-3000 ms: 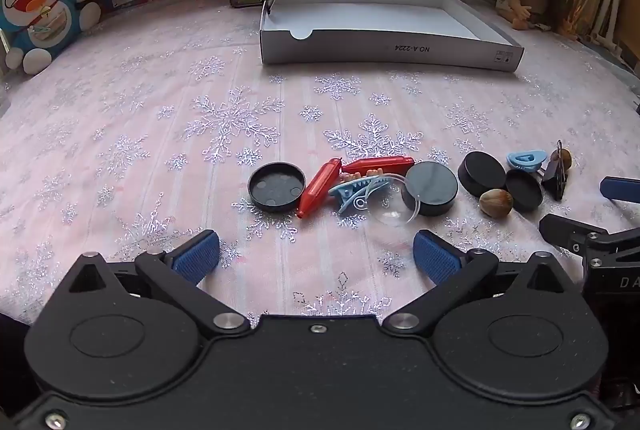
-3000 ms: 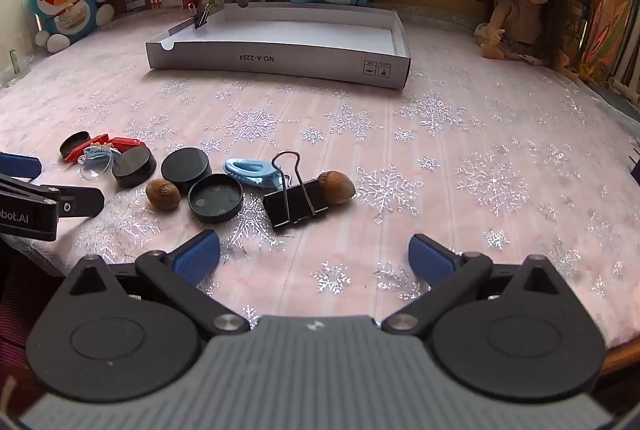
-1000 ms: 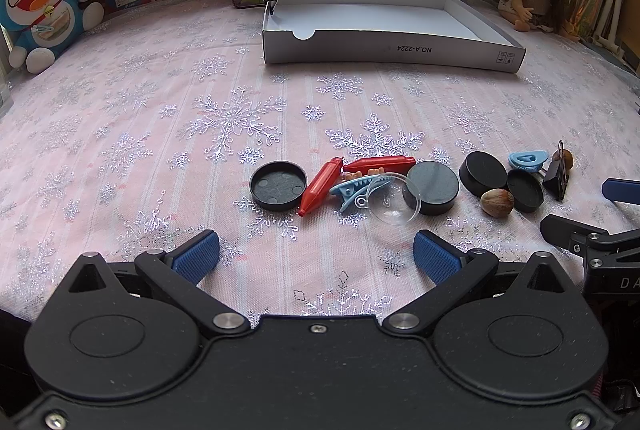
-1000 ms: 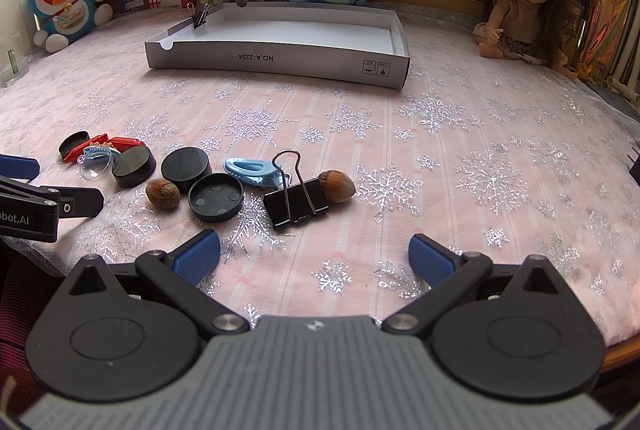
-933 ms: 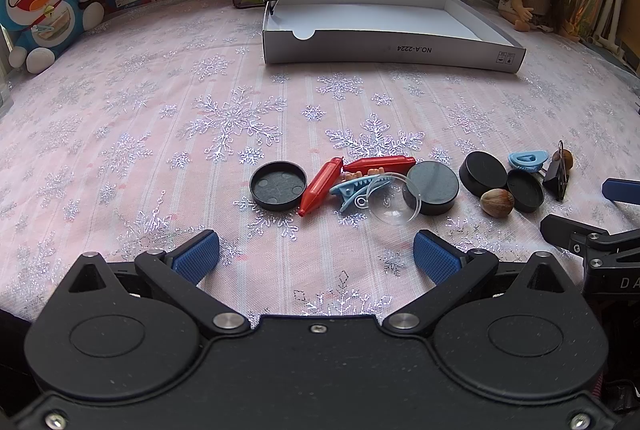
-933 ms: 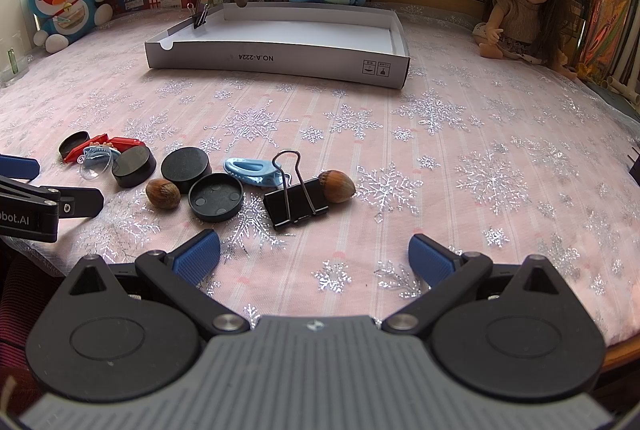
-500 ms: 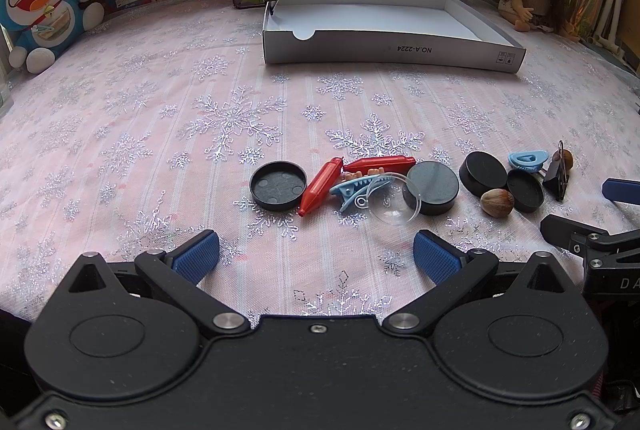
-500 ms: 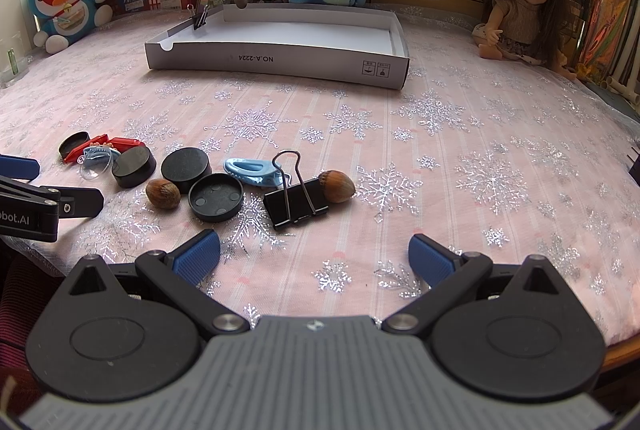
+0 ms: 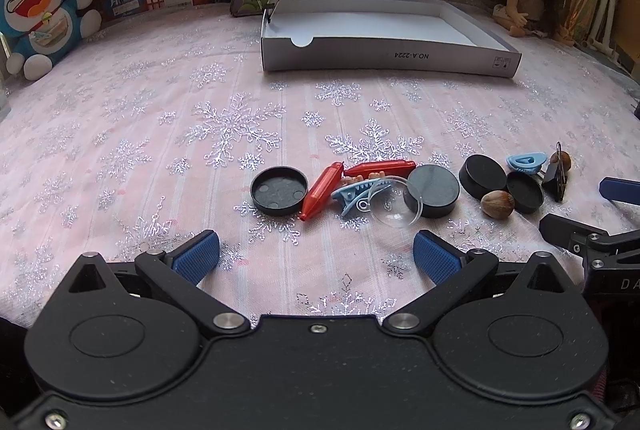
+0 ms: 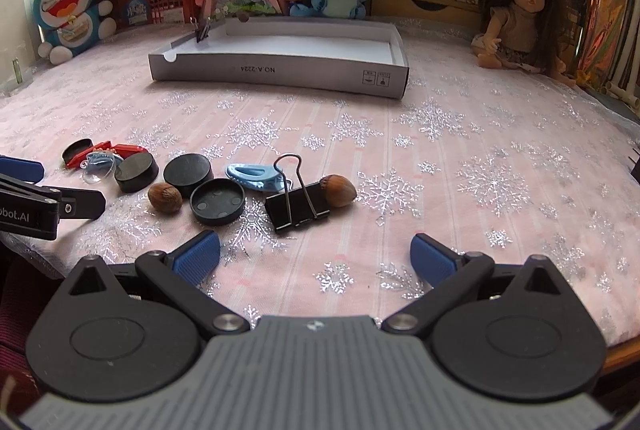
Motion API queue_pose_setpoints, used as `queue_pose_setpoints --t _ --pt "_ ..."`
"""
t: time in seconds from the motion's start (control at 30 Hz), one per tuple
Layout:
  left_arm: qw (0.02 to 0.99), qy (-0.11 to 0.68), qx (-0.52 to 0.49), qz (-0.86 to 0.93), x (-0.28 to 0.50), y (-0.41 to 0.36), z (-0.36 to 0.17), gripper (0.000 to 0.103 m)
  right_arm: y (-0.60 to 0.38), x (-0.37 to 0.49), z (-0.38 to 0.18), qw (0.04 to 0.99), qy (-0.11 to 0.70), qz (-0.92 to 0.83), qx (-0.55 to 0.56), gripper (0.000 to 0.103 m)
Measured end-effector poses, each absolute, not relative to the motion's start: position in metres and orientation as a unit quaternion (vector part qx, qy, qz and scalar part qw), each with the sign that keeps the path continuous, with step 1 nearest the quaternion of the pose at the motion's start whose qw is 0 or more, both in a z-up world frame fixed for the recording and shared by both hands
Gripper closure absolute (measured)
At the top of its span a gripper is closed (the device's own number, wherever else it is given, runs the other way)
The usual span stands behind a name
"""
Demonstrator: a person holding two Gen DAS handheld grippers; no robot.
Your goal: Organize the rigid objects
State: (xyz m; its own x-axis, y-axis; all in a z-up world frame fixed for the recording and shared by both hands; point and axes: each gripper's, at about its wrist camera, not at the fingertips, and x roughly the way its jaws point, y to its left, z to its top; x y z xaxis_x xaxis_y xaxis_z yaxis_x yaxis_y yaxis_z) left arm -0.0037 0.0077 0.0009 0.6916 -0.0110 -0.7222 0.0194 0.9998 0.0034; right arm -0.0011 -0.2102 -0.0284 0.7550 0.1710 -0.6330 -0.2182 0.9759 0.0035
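- Nothing really moved since the earlier frames; both grippers hung low at the near edge of the pink snowflake cloth point(image 9: 160, 118), and the clutter sat exactly where it was.
- Left gripper point(image 9: 316, 256) was spread wide with nothing between its blue pads. Same story for the right gripper point(image 10: 316, 256): released, empty.
- Going left to right in the left wrist view: an upturned black cap point(image 9: 279, 190), light and stiff, probably easiest pinched across its rim.
- Next came two red clips point(image 9: 322, 188) tangled with a blue hair clip point(image 9: 360, 190) and a clear plastic dome point(image 9: 394, 206). I'd guess the dome was slick and thin, so a gentle squeeze at its edge.
- Then three black pucks point(image 9: 434, 190), smooth-sided and maybe slippery; grip across the flat width.
- A brown nut point(image 9: 497, 204) lay touching the pucks. Round and hard, so likely to roll or squirt out.
- Farther right in the right wrist view: a blue teardrop piece point(image 10: 256, 176), a black binder clip point(image 10: 298, 208) and a hazelnut point(image 10: 340, 190) touching it. Clip's body looked the safest hold, not the wire loops.
- White cardboard tray point(image 9: 392, 56) sat well apart at the back, with another clip on its far left corner.
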Motion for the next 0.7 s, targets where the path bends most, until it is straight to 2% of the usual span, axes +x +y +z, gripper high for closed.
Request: queue_pose_setpoints --t 0.27,0.33,0.43,0.5,0.53,0.6,0.63,0.7 --pt "0.923 0.385 0.0 -0.012 -0.007 0.008 -0.002 0.001 -0.211 0.001 -0.026 0.936 0.332 0.11 -0.036 0.0" --pt "0.923 0.384 -0.01 -0.016 -0.009 0.011 0.0 0.003 -0.211 -0.001 -0.026 0.938 0.325 0.117 -0.034 0.0" --pt "0.926 0.376 -0.031 -0.012 -0.011 0.021 0.005 0.016 -0.21 -0.004 -0.023 0.941 0.309 0.129 -0.038 0.011" --pt "0.927 0.373 -0.039 -0.011 -0.012 0.025 0.008 0.032 -0.209 -0.008 -0.022 0.943 0.301 0.14 -0.038 0.021" --pt "0.928 0.37 -0.042 -0.013 -0.012 0.026 0.01 0.036 -0.208 -0.01 -0.02 0.943 0.295 0.15 -0.038 0.023" --pt "0.929 0.366 -0.049 -0.022 -0.013 0.027 0.012 0.053 -0.206 -0.015 -0.018 0.943 0.282 0.173 -0.04 0.03" --pt "0.929 0.364 -0.052 -0.029 -0.014 0.028 0.013 0.057 -0.204 -0.016 -0.017 0.942 0.277 0.182 -0.044 0.032" --pt "0.929 0.363 -0.053 -0.04 -0.015 0.027 0.013 0.067 -0.199 -0.018 -0.016 0.941 0.274 0.193 -0.053 0.045"
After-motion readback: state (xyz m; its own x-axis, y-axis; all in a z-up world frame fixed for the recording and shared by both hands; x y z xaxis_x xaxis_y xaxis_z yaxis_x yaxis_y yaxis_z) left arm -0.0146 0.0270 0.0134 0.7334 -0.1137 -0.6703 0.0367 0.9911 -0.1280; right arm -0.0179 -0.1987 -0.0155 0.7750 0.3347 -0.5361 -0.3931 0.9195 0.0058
